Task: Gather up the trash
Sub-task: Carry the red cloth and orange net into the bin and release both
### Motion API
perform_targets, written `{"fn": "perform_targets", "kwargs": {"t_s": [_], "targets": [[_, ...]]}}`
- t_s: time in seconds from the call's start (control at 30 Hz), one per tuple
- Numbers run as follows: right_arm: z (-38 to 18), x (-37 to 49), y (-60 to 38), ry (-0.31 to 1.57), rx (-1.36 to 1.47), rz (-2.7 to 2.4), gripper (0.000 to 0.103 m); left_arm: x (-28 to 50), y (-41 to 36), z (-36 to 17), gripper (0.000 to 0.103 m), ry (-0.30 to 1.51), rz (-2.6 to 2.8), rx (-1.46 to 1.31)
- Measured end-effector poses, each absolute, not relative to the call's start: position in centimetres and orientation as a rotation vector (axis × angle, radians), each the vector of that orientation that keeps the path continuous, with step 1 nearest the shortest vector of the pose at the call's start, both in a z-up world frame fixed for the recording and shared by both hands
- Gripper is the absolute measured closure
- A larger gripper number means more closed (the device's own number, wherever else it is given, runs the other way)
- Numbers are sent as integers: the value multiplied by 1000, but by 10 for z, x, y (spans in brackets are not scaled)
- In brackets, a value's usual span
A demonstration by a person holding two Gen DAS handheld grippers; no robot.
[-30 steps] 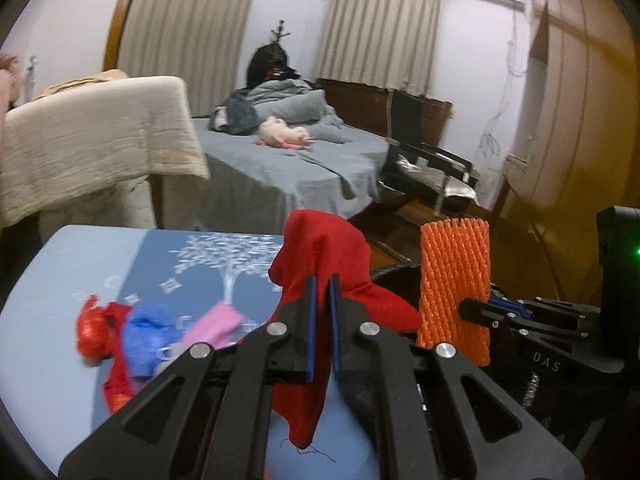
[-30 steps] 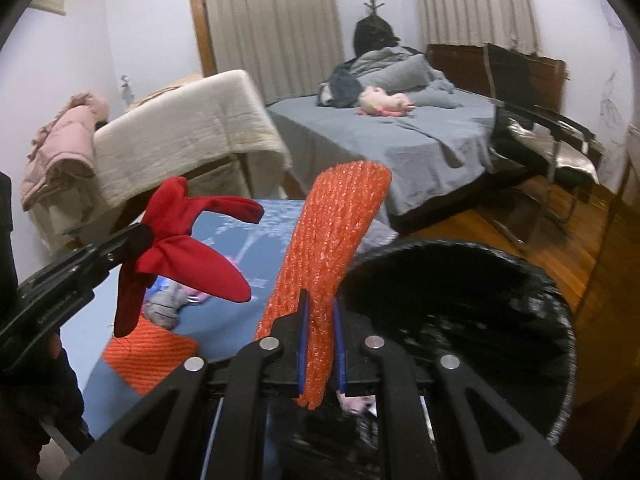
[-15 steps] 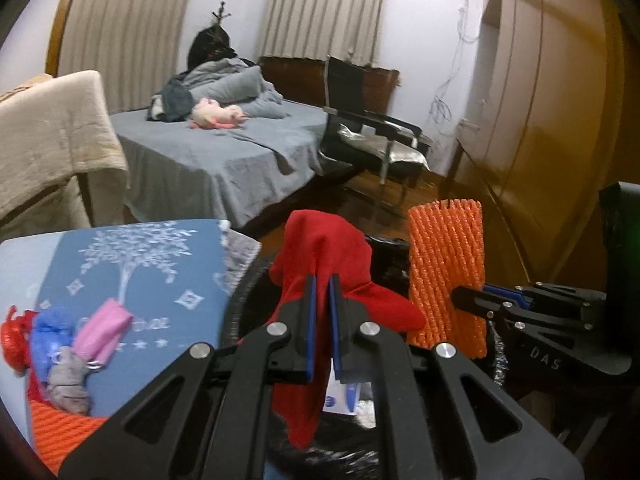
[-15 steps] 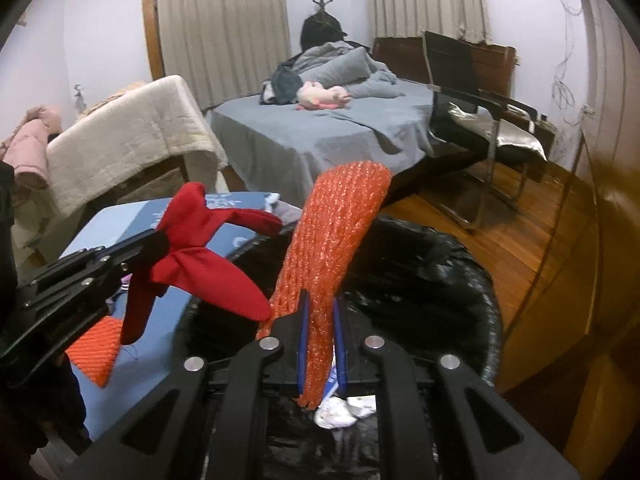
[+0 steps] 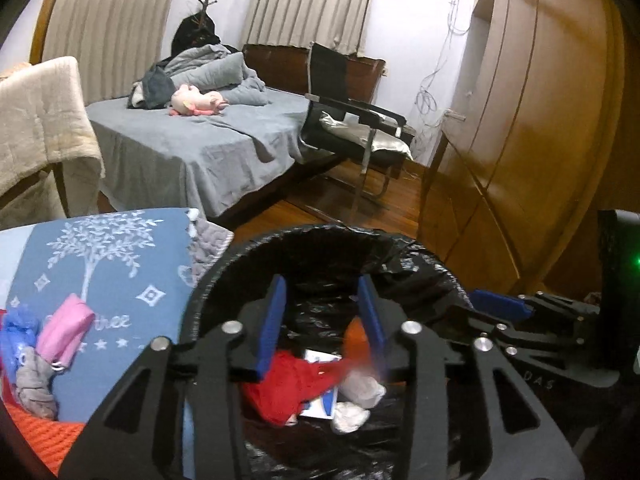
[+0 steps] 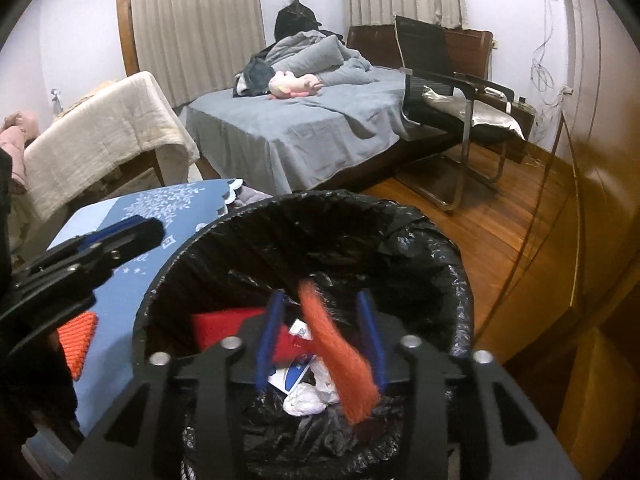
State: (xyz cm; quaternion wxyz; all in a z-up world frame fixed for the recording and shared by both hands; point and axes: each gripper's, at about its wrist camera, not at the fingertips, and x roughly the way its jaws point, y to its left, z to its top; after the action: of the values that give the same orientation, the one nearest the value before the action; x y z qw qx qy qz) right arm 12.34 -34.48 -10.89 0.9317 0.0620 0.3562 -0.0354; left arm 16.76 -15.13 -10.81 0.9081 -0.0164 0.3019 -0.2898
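A black-lined trash bin (image 5: 224,272) (image 6: 400,216) stands beside the blue table. My left gripper (image 5: 323,312) is open over the bin. The red cloth (image 5: 292,384) (image 6: 224,324) lies inside the bin with white crumpled paper (image 5: 352,400) (image 6: 308,396). My right gripper (image 6: 322,328) is open over the bin. The orange foam net (image 6: 340,360) is blurred between its fingers, falling free into the bin. It shows as an orange blur in the left wrist view (image 5: 356,340). The right gripper also shows in the left wrist view (image 5: 500,304), the left gripper in the right wrist view (image 6: 120,236).
On the blue tablecloth (image 5: 120,280) lie a pink item (image 5: 64,328), a blue item (image 5: 16,336), grey cloth (image 5: 36,384) and an orange net (image 5: 44,432) (image 6: 78,340). A bed (image 6: 320,120), a chair (image 6: 452,92) and a wooden wardrobe (image 5: 540,140) stand beyond.
Both grippers have opened over the bin. The red cloth dropped from the left gripper into the bin. The orange foam net left the right gripper and is falling.
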Motion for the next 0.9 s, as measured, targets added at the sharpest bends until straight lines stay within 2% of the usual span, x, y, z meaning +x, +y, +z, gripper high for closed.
{"fn": "perform_targets", "kwargs": {"t_s": [0.03,0.07,0.1,0.13,0.17,0.2,0.33,0.43,0.9], "targets": [[-109,123,-345,727,127,-76,48,167,-147,-107,56,619,-588,-32],[-108,122,-345,724,127,-77,39,167,-142,-106,53,613,-573,-28],[-107,122,-343,716,126,-79,28,167,-134,-104,45,605,-551,-23],[-106,121,-342,711,125,-81,22,167,-131,-103,37,602,-537,-20],[-105,121,-340,705,123,-85,12,167,-123,-101,34,594,-515,-16],[-103,120,-338,694,125,-89,8,167,-115,-100,29,586,-494,-14],[-98,123,-330,663,123,-90,6,164,-80,-95,17,568,-401,-8],[-95,125,-320,654,127,-71,6,162,-56,-92,13,565,-339,-15],[-86,160,-222,632,90,100,6,151,65,-84,13,545,-65,-60]]}}
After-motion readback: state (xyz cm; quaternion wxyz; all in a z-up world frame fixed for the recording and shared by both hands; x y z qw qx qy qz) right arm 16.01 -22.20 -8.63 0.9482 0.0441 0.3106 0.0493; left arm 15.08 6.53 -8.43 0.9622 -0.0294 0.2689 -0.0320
